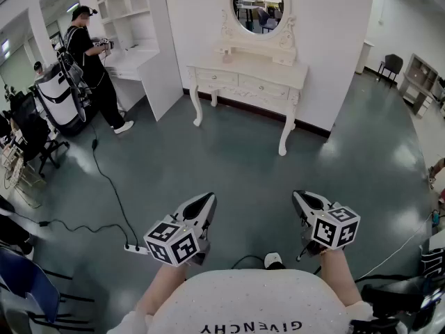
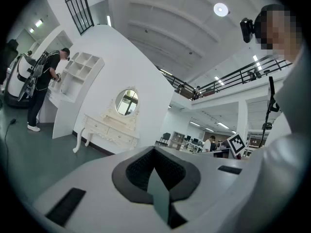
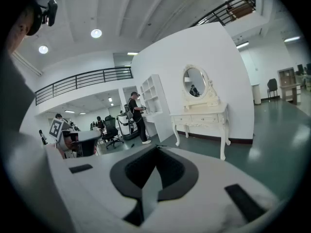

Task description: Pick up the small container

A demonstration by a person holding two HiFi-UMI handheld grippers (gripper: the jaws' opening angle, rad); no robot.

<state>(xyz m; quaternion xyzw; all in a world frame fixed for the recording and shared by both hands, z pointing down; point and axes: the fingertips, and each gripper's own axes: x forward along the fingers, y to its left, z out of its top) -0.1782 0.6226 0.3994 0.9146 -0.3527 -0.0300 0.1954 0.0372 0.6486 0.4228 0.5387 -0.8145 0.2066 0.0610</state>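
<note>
Grey-green floor (image 1: 229,165) bears a dressing table (image 1: 250,75) (white) and cable (image 1: 106,176).

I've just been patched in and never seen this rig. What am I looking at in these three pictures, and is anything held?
No robot here: a person holds a two-jaw gripper in each hand. The head view looks down from their head, showing the left gripper and right gripper over a green floor. The other two views ride on the grippers and look along their jaws. Both are shut and hold nothing. Ahead stands a white dressing table with an oval mirror; another person stands at shelves on the left. I cannot pick out a small container from here.
</note>
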